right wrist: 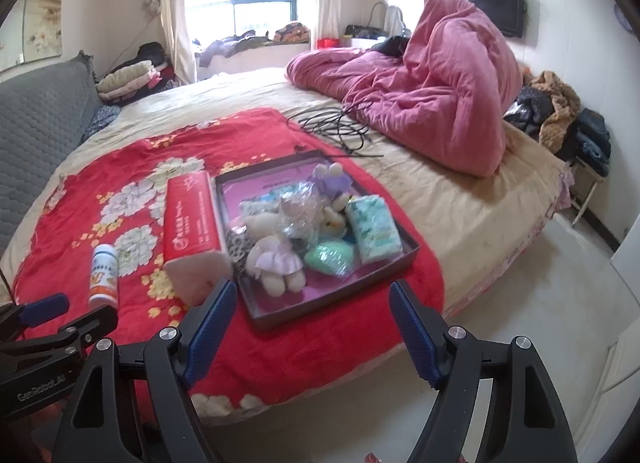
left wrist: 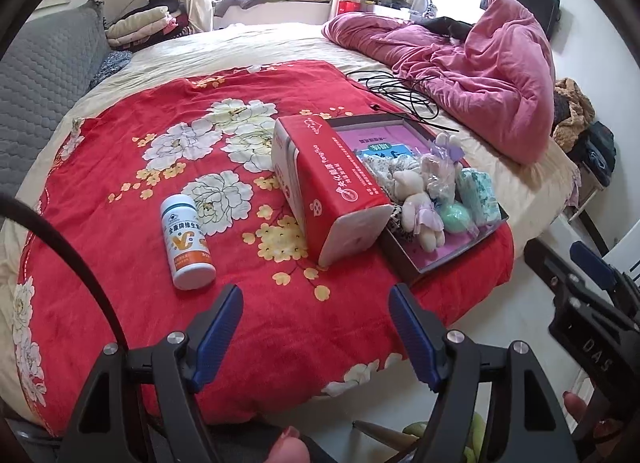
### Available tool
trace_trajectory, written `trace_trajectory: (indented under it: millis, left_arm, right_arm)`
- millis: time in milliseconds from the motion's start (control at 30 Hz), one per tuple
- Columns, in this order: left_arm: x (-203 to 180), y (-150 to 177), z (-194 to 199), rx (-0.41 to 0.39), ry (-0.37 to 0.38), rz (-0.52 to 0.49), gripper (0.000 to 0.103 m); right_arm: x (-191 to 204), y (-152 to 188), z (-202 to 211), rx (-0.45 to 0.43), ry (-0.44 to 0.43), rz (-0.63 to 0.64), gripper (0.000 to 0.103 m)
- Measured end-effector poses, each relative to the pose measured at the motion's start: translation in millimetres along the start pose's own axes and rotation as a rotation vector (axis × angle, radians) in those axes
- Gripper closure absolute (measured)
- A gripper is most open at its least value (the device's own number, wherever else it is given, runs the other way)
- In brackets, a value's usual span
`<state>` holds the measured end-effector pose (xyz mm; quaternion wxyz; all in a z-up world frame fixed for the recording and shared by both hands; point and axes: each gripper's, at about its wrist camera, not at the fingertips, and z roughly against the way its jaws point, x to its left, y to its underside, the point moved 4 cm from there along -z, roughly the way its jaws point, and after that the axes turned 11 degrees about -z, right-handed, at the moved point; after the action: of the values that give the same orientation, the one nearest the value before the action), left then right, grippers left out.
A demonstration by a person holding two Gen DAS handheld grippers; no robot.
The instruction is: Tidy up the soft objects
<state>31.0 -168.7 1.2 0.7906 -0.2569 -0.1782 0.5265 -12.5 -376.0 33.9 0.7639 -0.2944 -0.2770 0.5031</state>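
The shallow tray (right wrist: 408,253) of soft things lies on the red floral blanket (left wrist: 120,191) at the near end of the bed, and everything else is placed from it. Inside it sit a cream plush bear (right wrist: 276,263) in a lilac dress at the near side, a green round piece in clear wrap (right wrist: 330,259) just beside the bear, a pale green patterned packet (right wrist: 374,229) against the right wall, and a second plush toy with lilac ears (right wrist: 330,177) toward the far wall. A red tissue box (right wrist: 192,219) leans on the tray's left wall.

The right hand-held gripper (right wrist: 312,327) hangs in front of the tray's near edge, clear of it, jaws spread wide with nothing between them. The left hand-held gripper (left wrist: 316,327) stands left of the tray, over bare blanket in front of the tissue box, also wide open and empty.

The left wrist view shows the box's white end and print, and the tray mostly hidden behind it; the right wrist view looks straight into the tray.

A white pill bottle (left wrist: 186,241) lies left of the tissue box. Behind the tray, black cables (right wrist: 340,131) coil beside a heaped pink duvet (right wrist: 432,103).
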Motion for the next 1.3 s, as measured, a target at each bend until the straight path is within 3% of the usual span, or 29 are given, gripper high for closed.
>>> trace_trajectory:
  millis: [1300]
  left_arm:
    - [-11.9, 20.7, -11.4, 0.037, -0.020, -0.007, 0.029]
  right_arm:
    - [-3.1, 39.6, -12.7, 0.098, 0.010, -0.004, 0.024]
